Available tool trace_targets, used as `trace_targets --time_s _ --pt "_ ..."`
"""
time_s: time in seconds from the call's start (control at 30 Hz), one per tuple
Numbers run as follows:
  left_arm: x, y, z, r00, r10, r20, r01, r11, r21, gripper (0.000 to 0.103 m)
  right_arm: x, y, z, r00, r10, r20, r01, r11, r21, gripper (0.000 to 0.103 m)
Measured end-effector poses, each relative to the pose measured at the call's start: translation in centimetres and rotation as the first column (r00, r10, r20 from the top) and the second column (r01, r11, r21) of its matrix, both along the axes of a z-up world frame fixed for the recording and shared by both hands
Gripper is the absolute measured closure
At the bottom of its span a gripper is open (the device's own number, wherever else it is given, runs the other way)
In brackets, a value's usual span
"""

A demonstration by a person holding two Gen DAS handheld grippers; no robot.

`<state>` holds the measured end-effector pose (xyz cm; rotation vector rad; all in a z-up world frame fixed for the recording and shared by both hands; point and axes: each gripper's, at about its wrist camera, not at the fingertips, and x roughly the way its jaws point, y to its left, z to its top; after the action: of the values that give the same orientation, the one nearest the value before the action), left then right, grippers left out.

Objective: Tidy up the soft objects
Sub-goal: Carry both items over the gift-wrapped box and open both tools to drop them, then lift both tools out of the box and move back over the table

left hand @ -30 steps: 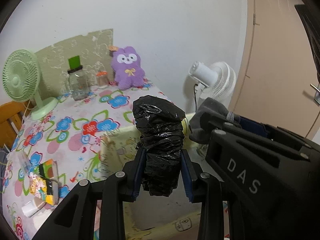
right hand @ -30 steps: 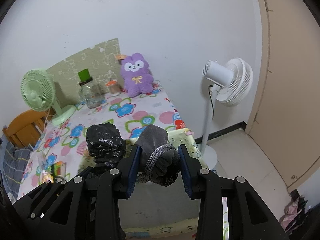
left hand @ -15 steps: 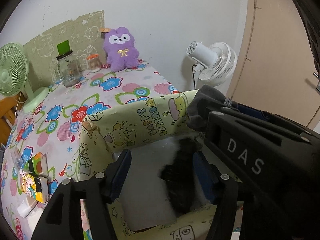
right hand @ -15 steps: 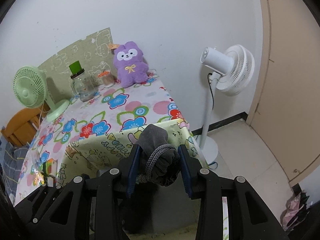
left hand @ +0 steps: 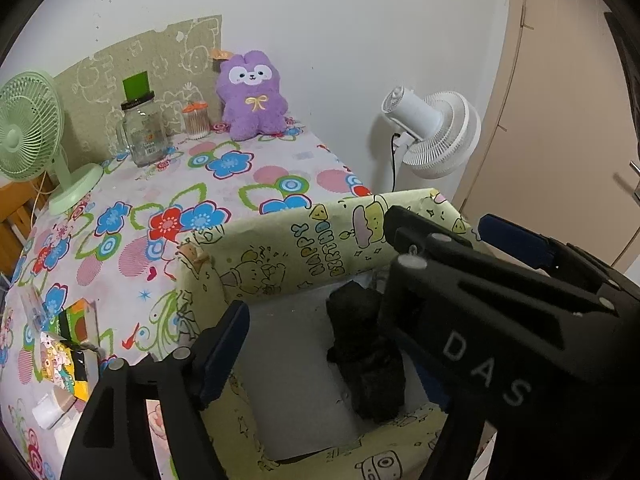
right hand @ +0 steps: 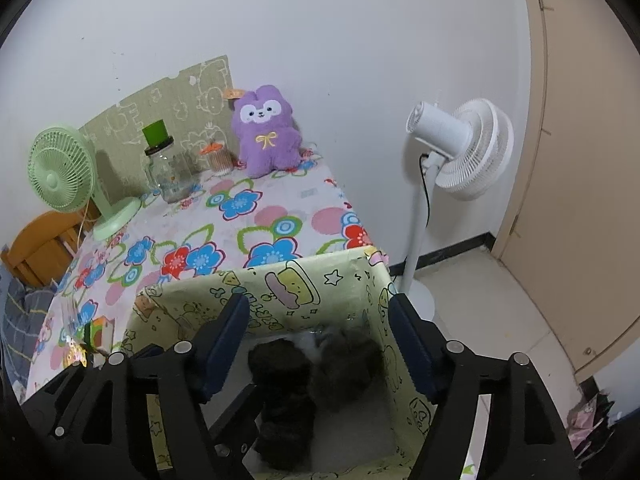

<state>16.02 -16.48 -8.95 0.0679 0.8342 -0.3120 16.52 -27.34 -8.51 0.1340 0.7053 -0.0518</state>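
Note:
A black plastic bag bundle [left hand: 364,356] lies on the white floor of the yellow-green cartoon-print box [left hand: 300,248]. My left gripper [left hand: 320,360] hangs over it with jaws opening, and no pad touches the bag. Its right finger is hidden behind the black body of the right gripper [left hand: 500,320]. In the right wrist view my right gripper [right hand: 320,344] is above the same box [right hand: 304,292], its jaws opening with nothing pressed between them. Below it a grey knitted bundle [right hand: 346,368] rests beside the black bag [right hand: 284,392].
The box sits at the near corner of a table with a flowered cloth [left hand: 160,208]. A purple plush [left hand: 252,96], a glass jar [left hand: 142,128] and a green desk fan [left hand: 28,128] stand at the back. Small cartons [left hand: 68,344] lie left. A white standing fan [right hand: 460,148] is right of the table.
The left jaws spread and the black bag fell from them into the box. The right jaws then opened and the grey bundle dropped in beside it.

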Motion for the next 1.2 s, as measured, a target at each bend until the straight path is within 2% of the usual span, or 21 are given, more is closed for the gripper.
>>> trace_targets --time_s 0.33,0.77,0.87,1.2 --pt "-1.6 1.6 2.1 0.997 0.036 0.071 -0.035 0.999 -0.009 0.01 -2.0 1.5 1.6 0.999 0.007 0.038 -0.006 1.0 -0.031 0.011" --pt "-4.3 3.8 4.4 0.986 0.083 0.147 -0.086 0.996 0.009 0.0 -5.1 4.2 4.1 0.996 0.022 0.092 -0.017 0.998 -0.061 0.008" --pt "-5.0 4.3 4.8 0.983 0.088 0.158 -0.089 0.996 0.004 0.0 -6.0 4.8 4.7 0.993 0.029 0.111 -0.022 0.998 -0.06 0.002" --pt "-7.9 6.0 6.4 0.97 0.106 0.218 -0.108 0.994 -0.004 0.0 -8.8 6.7 6.3 0.985 0.057 0.162 -0.048 0.997 -0.059 0.0"
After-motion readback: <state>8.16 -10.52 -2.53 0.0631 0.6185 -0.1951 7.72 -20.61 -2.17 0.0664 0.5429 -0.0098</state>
